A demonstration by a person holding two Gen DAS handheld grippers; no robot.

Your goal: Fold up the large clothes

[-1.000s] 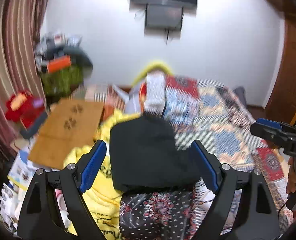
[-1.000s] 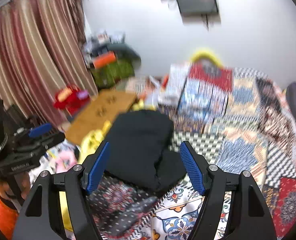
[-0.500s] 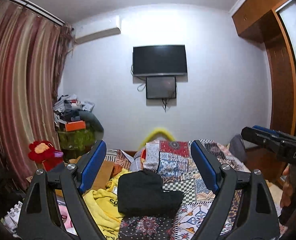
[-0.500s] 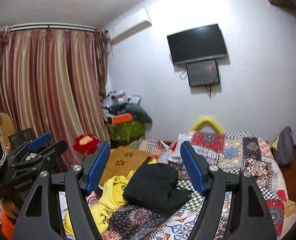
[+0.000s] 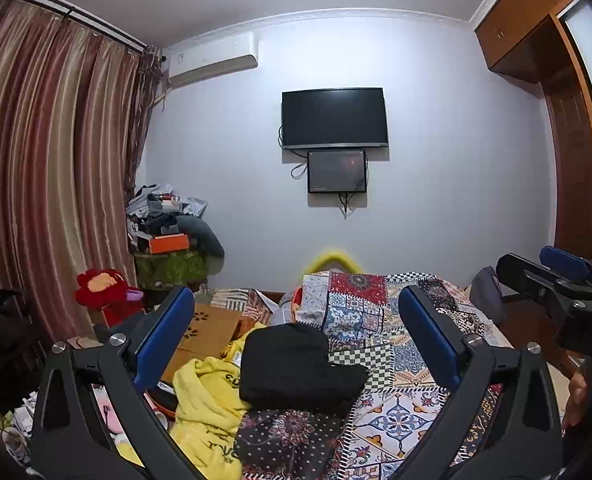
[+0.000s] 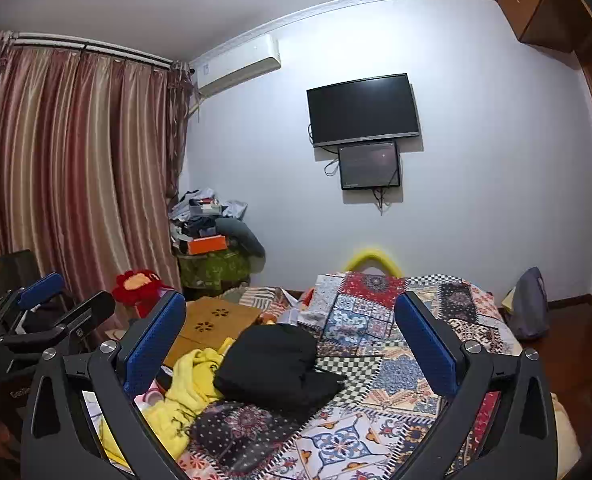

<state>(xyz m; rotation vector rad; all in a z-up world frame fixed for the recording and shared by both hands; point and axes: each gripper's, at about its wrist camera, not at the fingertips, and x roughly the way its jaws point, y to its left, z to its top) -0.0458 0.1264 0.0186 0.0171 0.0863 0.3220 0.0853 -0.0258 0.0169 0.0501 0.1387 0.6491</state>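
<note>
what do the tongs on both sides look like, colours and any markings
Both the left tongs and right tongs have matte black angular frames with triangular cut-outs and silver round screws at the joints. Each finger carries a long blue textured pad. The right unit's black body shows part of white lettering, "DA", in the left wrist view. No cables or sleeves are visible.

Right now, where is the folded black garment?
The black garment lies on the patchwork bedspread, centred low in both views, with the yellow hoodie touching its left side.
</note>
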